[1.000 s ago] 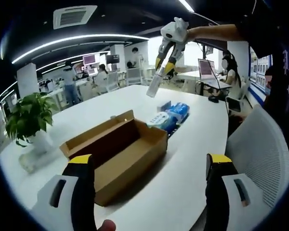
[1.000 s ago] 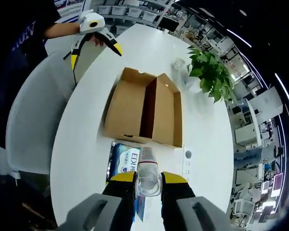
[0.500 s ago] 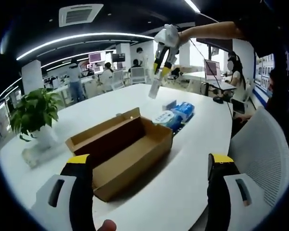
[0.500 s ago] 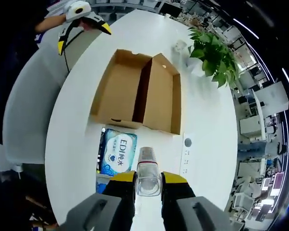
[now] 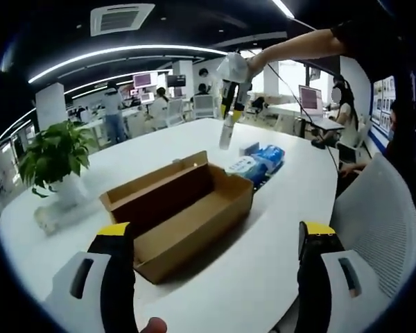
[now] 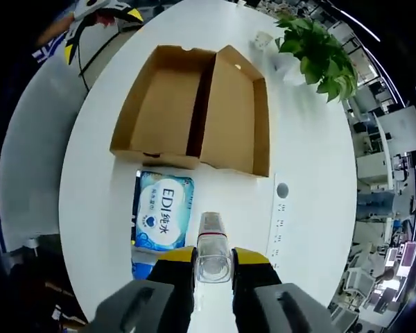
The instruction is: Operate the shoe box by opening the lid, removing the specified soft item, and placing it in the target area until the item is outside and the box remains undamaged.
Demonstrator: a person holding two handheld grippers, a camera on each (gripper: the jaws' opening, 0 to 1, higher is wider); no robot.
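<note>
Since a second ago the right gripper (image 6: 213,260) has carried its load farther along above the white oval table (image 6: 305,173), so that in the right gripper view the blue and white soft pack printed with "EDI" (image 6: 163,210) now shows whole, lying flat just beside the near short end of the open brown cardboard shoe box (image 6: 194,111). That gripper's yellow-tipped jaws stand narrow, clamped on a clear plastic bottle (image 6: 211,243) that pokes forward between them, held in the air above the table. In the left gripper view the same right gripper (image 5: 230,104) hangs high over the far side of the table, on a person's outstretched arm, with the clear bottle (image 5: 227,134) pointing down from it above the blue pack (image 5: 256,163). The box (image 5: 180,211) lies with its lid folded back flat beside the tray, and the inside that shows is bare cardboard. The left gripper (image 5: 218,239) holds low near the table's edge with its jaws spread wide and nothing between them; in the right gripper view it (image 6: 100,17) sits at the far end beyond the box. A green leafy plant in a white pot (image 5: 52,163) stands on the table well apart from the box, and a grey chair back (image 5: 381,222) is close by the table's edge.
</note>
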